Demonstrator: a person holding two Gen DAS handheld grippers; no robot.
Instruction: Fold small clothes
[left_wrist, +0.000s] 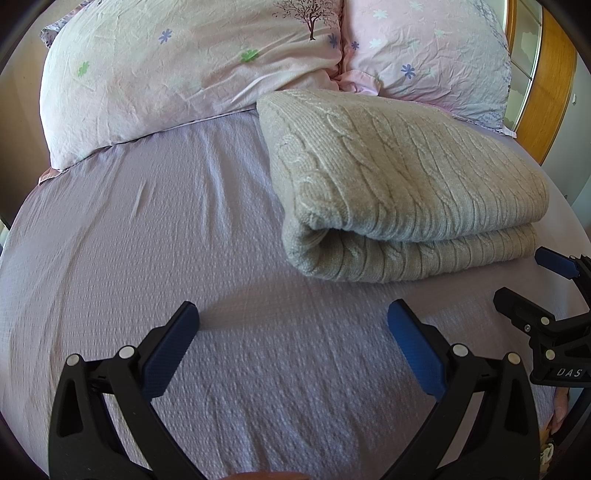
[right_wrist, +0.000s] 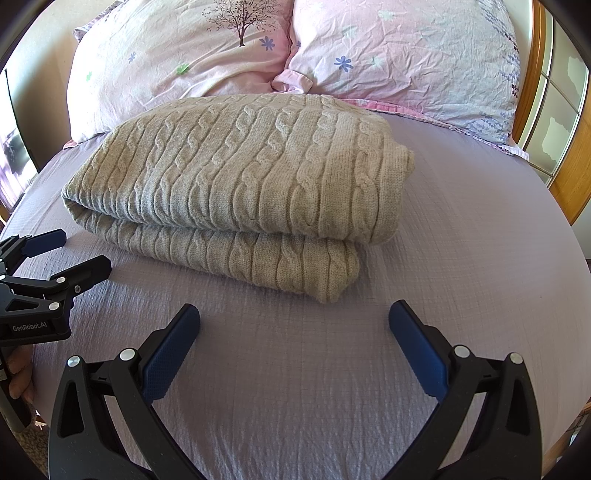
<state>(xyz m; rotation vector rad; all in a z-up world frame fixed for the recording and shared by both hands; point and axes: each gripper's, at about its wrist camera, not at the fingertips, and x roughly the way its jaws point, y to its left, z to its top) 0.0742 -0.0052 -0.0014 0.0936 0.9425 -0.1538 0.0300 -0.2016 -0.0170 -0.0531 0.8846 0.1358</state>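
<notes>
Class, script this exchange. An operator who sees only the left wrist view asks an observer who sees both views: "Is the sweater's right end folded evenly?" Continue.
Observer: No. At the right end of the sweater, the lower layer's corner juts out from under the upper layer.
Operator: Is the right tool holding anything?
Observer: No. The right tool is open over bare sheet.
Operator: Is my tool touching the sweater?
Observer: No. The left tool is open beside the left fold, apart from it.
</notes>
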